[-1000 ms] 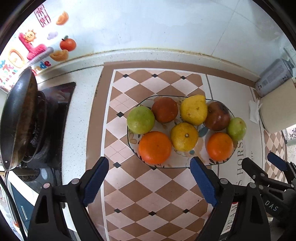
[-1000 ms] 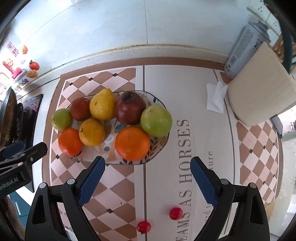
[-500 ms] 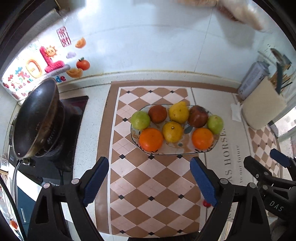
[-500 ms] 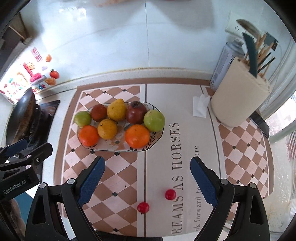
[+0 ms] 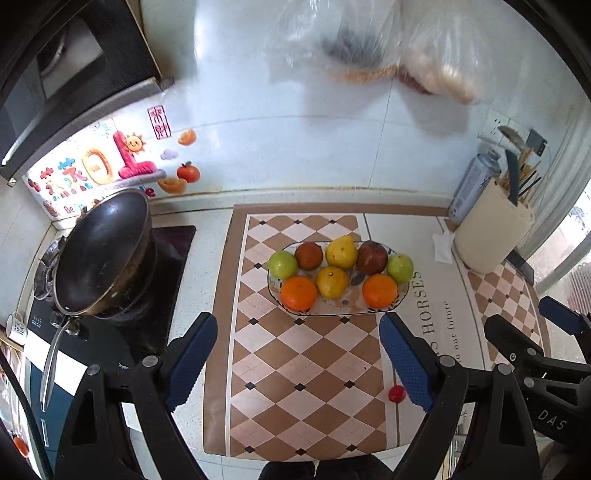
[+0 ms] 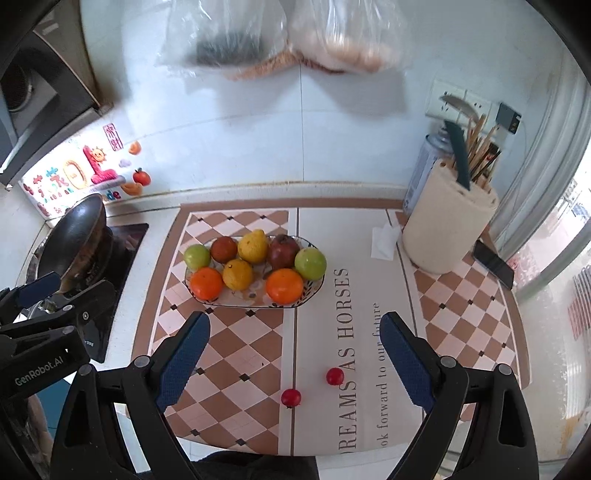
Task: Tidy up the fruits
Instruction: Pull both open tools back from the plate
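Note:
An oval patterned plate (image 5: 405,295) (image 6: 317,286) on the checkered mat holds several fruits: oranges (image 5: 299,293) (image 6: 284,285), green apples (image 5: 282,264) (image 6: 310,263), a yellow pear (image 5: 341,252) (image 6: 253,246) and dark red fruits (image 5: 372,252) (image 6: 283,251). Two small red fruits (image 6: 291,397) (image 6: 335,376) lie loose on the mat near its front edge; one shows in the left wrist view (image 5: 396,394). My left gripper (image 5: 297,356) is open and empty, high above the mat. My right gripper (image 6: 293,356) is open and empty, above the loose red fruits.
A black wok (image 5: 103,258) (image 6: 74,232) sits on the stove at the left. A cream utensil holder (image 5: 491,236) (image 6: 447,229), a spray can (image 5: 472,186), a tissue (image 6: 384,242) and a phone (image 6: 493,263) stand at the right. Plastic bags (image 6: 280,33) hang on the wall.
Both grippers have pulled back and up from the plate, so the fruits look smaller and more of the counter and wall shows. Both stayed open.

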The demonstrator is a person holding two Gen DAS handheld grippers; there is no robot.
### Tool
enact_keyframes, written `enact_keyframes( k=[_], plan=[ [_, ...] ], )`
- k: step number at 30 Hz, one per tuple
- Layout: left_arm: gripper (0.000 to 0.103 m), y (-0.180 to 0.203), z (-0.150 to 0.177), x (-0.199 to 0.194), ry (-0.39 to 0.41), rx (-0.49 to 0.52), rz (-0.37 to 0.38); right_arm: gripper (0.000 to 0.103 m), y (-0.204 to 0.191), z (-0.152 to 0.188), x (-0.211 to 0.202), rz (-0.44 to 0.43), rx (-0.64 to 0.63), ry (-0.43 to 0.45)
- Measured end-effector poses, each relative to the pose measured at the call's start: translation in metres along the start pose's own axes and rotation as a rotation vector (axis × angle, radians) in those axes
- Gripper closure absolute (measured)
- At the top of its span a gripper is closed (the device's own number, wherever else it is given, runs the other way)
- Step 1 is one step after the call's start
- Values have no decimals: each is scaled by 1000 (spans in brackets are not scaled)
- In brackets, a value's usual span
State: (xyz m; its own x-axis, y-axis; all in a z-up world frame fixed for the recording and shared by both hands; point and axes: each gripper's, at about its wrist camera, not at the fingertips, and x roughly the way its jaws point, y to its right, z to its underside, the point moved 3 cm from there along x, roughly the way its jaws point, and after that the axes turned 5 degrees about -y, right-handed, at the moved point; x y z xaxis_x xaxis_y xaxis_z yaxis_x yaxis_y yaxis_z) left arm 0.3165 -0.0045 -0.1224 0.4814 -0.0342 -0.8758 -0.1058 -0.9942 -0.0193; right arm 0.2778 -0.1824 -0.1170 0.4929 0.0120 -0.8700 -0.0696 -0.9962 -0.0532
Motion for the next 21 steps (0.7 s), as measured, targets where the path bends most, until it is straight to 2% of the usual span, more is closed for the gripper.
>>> enact_keyframes(
  k=[6,15,21],
  plan=[
    [13,-1,10,-26,56,11,-3,8,-1,11,-26,-5,23,36],
    [13,-5,27,-37,54,23,9,8,-11,27,-40,-14,45,55],
    [13,-7,32,-43,62,13,-4,8,-8,26,-43,-33,47,66]
  ],
)
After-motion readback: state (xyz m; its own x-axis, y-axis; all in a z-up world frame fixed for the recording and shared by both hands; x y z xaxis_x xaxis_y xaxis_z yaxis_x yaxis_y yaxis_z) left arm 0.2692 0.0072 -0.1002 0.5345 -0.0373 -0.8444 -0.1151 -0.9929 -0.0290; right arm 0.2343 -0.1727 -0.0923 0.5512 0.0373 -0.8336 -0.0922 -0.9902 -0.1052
